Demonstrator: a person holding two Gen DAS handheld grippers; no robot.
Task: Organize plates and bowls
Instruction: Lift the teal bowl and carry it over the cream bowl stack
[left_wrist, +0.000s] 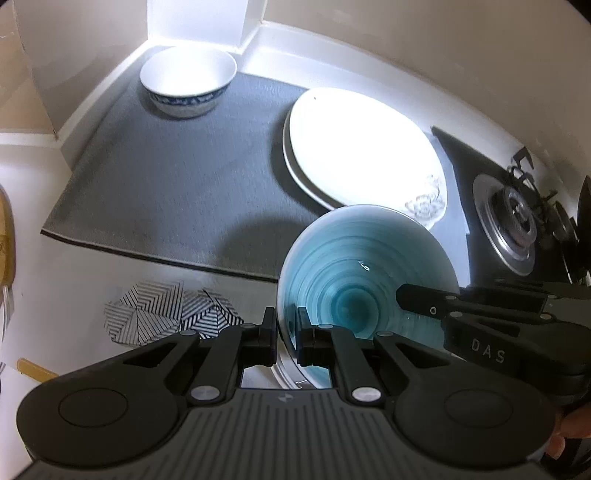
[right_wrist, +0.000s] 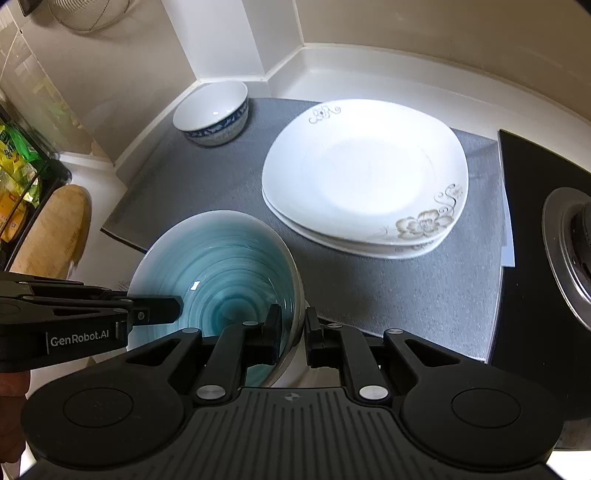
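Kitchen corner, white counter (right_wrist: 332, 62) with a grey mat (left_wrist: 166, 192) laid across it; gas hob (left_wrist: 517, 221) at the right edge, a striped trivet (left_wrist: 166, 314) just off the mat's near edge.

We note a stack of white square plates (right_wrist: 364, 173) sitting on the mat, floral print on the top one, at least two deep. A blue-and-white bowl (right_wrist: 214, 114) stands apart in the far corner of the mat, upright and empty.

We hold the teal bowl (right_wrist: 218, 273) between both tools, at the mat's near edge. Left gripper (left_wrist: 287, 332) straddles the rim on its side, one finger inside and one outside, clamped on the wall. Right gripper (right_wrist: 293, 328) does the same on the opposite rim. Both closed on the teal bowl. Whether the bowl is lifted or resting on the counter we cannot tell; its base is hidden.

Step in hand, as we judge it: carrying or placing the teal bowl, plates apparently already stacked. Likely next: bring it over to the blue-and-white bowl so the bowls group together. The teal bowl looks the wider, so nesting it inside the smaller one seems doubtful; setting it beside, or under, is more plausible. Keep both grips level; glazed rim may slip.
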